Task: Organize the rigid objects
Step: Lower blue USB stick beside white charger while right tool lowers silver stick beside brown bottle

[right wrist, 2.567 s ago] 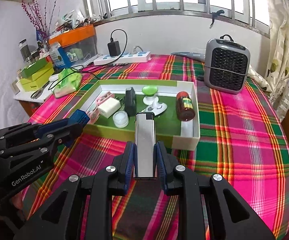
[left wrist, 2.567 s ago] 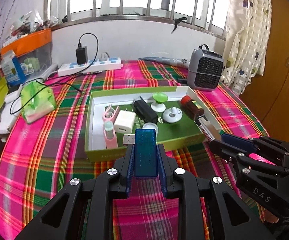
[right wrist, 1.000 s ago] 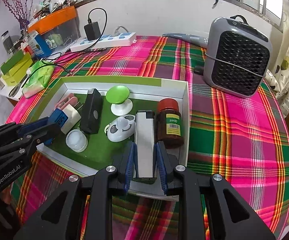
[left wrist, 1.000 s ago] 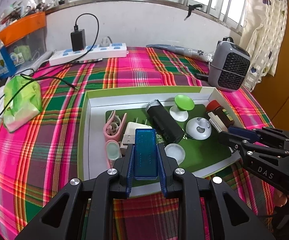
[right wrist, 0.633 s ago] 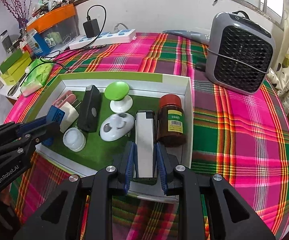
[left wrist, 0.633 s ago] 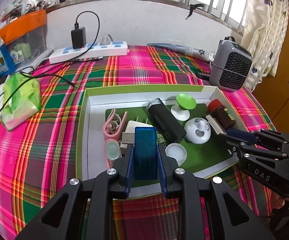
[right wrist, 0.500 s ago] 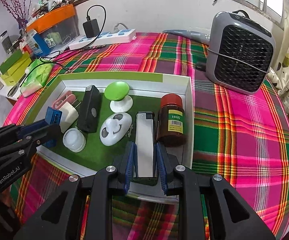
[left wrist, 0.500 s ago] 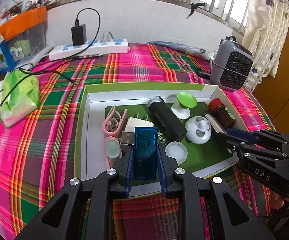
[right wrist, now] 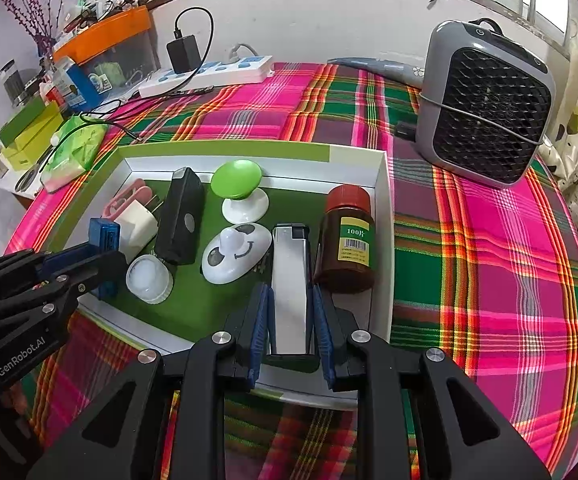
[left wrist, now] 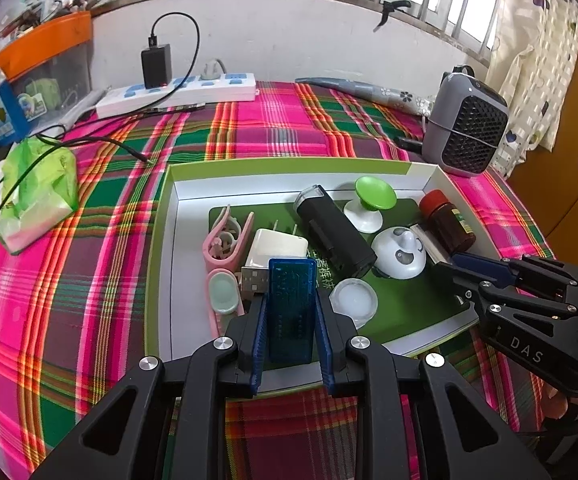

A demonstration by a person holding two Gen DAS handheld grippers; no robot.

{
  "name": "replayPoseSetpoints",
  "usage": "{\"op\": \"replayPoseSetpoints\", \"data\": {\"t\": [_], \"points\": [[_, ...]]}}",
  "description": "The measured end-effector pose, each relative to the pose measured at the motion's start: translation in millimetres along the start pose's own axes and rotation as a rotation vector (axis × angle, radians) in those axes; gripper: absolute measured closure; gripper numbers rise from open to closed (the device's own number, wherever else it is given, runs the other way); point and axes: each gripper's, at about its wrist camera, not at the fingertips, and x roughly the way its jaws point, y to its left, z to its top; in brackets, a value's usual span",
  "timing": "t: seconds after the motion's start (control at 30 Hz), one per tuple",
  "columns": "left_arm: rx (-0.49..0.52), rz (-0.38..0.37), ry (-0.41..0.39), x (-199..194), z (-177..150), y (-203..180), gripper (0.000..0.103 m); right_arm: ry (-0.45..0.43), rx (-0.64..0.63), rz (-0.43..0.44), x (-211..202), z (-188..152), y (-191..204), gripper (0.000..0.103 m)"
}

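A green-rimmed white tray [left wrist: 289, 166] [right wrist: 225, 146] holds several small objects on a green mat. My left gripper [left wrist: 291, 304] is shut on a blue translucent USB device [left wrist: 292, 308], held over the tray's near left part, beside a white charger plug [left wrist: 279, 244] and a white round lid [left wrist: 353, 300]. My right gripper [right wrist: 291, 294] is shut on a silver rectangular bar [right wrist: 291, 276], low in the tray between a panda-face object [right wrist: 237, 254] and a brown bottle with a red cap [right wrist: 347, 240]. Whether the bar touches the mat is unclear.
The tray also holds a pink clip [left wrist: 225, 240], a black box [left wrist: 335, 232] and a green-topped knob [left wrist: 373, 202]. On the plaid cloth stand a grey heater [right wrist: 485, 116] at the right, a power strip [left wrist: 177, 94] at the back and a green pouch [left wrist: 37, 192] at the left.
Since the earliest frames both grippers have come forward from the plaid cloth to over the tray, each still holding its object. In the last second they stay nearly still.
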Motion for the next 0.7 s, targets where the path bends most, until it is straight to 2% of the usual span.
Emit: {"op": "replayPoseSetpoints", "data": {"t": [0.23, 0.37, 0.7], "points": [[0.004, 0.006, 0.001, 1.1, -0.7, -0.6, 0.08, 0.003, -0.001, -0.001, 0.7, 0.0, 1.2, 0.078], [0.004, 0.012, 0.001, 1.0, -0.8, -0.2, 0.075, 0.003, -0.001, -0.002, 1.1, -0.3, 1.7, 0.078], [0.015, 0.025, 0.001, 0.3, -1.4, -1.4, 0.073, -0.004, 0.01, -0.002, 0.8, -0.1, 1.0, 0.078]]}}
